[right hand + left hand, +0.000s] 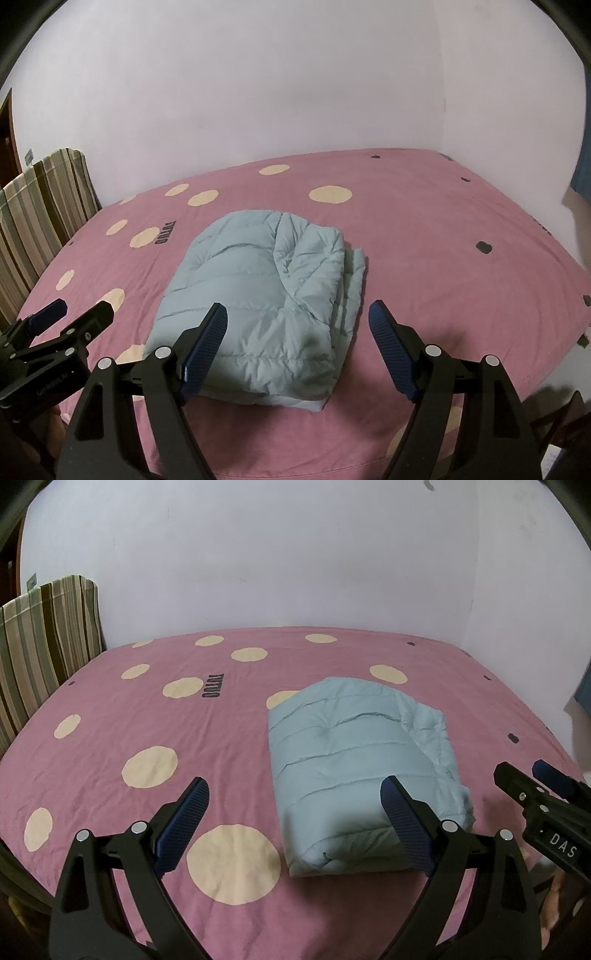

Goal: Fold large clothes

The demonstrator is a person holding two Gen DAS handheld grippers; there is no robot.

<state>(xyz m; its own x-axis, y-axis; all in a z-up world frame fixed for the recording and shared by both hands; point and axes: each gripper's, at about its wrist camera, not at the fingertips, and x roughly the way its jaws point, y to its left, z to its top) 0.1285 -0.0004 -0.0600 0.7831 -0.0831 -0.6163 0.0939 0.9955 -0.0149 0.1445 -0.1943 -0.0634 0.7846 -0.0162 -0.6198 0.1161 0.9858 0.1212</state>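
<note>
A light blue quilted jacket (354, 760) lies folded into a compact rectangle on the pink dotted bed sheet (129, 709). My left gripper (295, 786) hovers open above the near edge of the bed, its fingers spread wide with nothing between them. The jacket (255, 306) lies just ahead of my right gripper (297, 310), which is also open and holds nothing. Each gripper shows in the other's view: the right gripper (532, 771) at the far right, the left gripper (79, 310) at the far left.
A striped cushion or headboard (44, 646) stands at the left end of the bed. A plain white wall (277, 554) runs behind it. The sheet (424, 236) stretches flat to the right of the jacket. A dark blue thing (581, 173) shows at the right edge.
</note>
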